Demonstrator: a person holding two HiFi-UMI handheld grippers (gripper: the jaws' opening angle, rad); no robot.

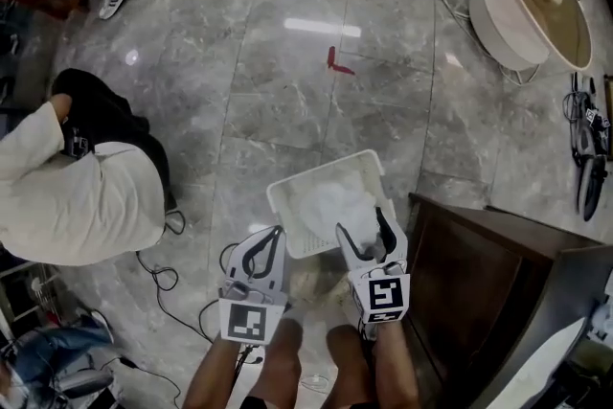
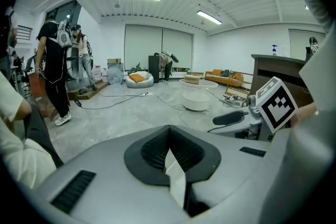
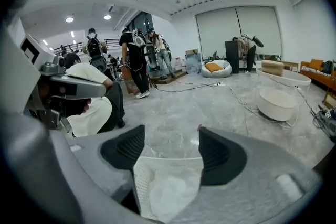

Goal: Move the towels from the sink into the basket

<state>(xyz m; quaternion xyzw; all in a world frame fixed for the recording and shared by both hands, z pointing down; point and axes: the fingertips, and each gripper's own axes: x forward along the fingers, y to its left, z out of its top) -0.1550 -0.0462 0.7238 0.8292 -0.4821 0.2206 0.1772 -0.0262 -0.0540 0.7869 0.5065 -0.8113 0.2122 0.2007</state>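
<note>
A white plastic basket [image 1: 326,166] stands on the marble floor, with white towels [image 1: 330,201] heaped inside. My right gripper [image 1: 362,223] hangs over the basket's near right corner. Its jaws are open with nothing between them. In the right gripper view the basket [image 3: 139,181] and the towels [image 3: 170,191] show below the gap of the right gripper [image 3: 171,128]. My left gripper [image 1: 276,231] hovers at the basket's near left edge. The left gripper [image 2: 169,128] has its dark pads together, with a thin white sliver in the slit that I cannot identify. No sink interior shows.
A dark wooden cabinet [image 1: 469,273] rises just right of the basket. A crouching person in white [image 1: 77,196] is at the left, with cables [image 1: 163,278] on the floor nearby. A round white spool [image 1: 532,5] lies far right. Several people stand in the background [image 3: 134,60].
</note>
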